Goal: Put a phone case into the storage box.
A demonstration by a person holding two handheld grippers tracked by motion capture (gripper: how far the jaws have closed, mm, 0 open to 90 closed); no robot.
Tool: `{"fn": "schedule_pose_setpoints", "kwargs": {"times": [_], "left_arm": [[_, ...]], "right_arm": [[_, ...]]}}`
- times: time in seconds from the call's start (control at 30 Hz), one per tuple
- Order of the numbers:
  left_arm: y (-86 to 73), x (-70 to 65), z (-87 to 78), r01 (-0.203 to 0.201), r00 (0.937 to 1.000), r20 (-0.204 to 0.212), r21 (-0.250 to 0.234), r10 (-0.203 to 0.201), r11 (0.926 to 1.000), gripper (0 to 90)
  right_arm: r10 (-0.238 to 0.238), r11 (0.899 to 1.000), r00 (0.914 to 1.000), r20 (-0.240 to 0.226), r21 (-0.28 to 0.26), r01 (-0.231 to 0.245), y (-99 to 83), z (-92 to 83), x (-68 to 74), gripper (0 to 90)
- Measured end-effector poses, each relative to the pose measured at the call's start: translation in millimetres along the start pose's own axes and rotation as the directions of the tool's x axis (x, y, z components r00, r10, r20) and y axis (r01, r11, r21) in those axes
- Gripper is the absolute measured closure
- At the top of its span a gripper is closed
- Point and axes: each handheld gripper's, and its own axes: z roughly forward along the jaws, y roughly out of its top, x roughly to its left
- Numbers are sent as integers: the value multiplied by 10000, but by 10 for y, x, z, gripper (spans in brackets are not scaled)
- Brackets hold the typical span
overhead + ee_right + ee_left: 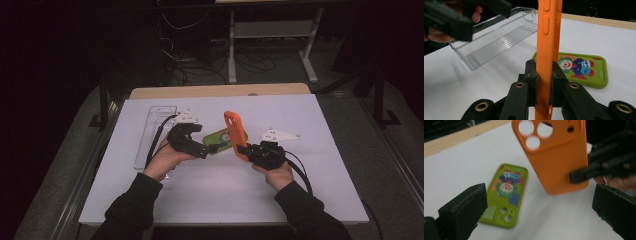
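Looks like a lab or recording room, dim and dark-walled. Shown by a white-topped table [220, 200] with a bare wooden strip [220, 91] along its far edge, loose black cables [200, 65] tangled on the grey floor beyond that edge, a white metal frame stand [270, 45] past the far right corner, and black tripod-like legs [102, 107] at the far left corner.

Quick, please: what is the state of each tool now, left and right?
Left tool: open, holding nothing; green case lies on the table ahead of it.
Right tool: closed on the orange case, held upright.
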Motion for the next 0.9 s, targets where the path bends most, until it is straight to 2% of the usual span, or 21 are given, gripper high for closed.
{"fn": "schedule_pose_setpoints", "kwargs": {"times": [0.03,0.23,0.33,0.47,0.6,0.67,0.7,0.77,0.8,0.83,0.9], "left_arm": [[27,6,18,106,9999,83,-202,-104,9997,0],[113,16,90,243,9995,226,-526,-231,9983,0],[96,14,112,379,9988,328,-756,-355,9964,0],[64,20,147,455,9980,479,-781,-418,9959,0],[40,27,158,761,9956,621,-970,-703,9924,0],[37,17,162,641,9962,650,-942,-581,9935,0],[36,-1,169,756,9952,689,-953,-692,9926,0],[34,-1,182,668,9953,768,-980,-594,9929,0],[30,-16,194,787,9942,816,-1034,-704,9915,0],[29,-10,200,571,9954,819,-996,-490,9934,0],[21,-24,219,659,9944,891,-1016,-569,9926,0]], "right_arm": [[-24,10000,10000,-16,28,24,1,9,7,781],[-53,10000,9997,-249,24,54,3,98,84,781],[-119,9999,9994,-318,-84,116,5,127,119,781],[-121,9997,9988,-481,-229,110,6,159,176,781],[-243,9994,9979,-601,-265,228,5,181,231,782],[-276,9993,9974,-672,-288,257,2,192,254,781],[-270,9993,9973,-689,-284,250,1,195,263,781],[-342,9989,9962,-800,-357,314,0,202,284,782],[-321,9990,9961,-827,-332,294,-1,202,297,782],[-307,9991,9956,-885,-326,279,0,203,306,782],[-345,9988,9948,-955,-375,310,-3,211,324,782]]}}
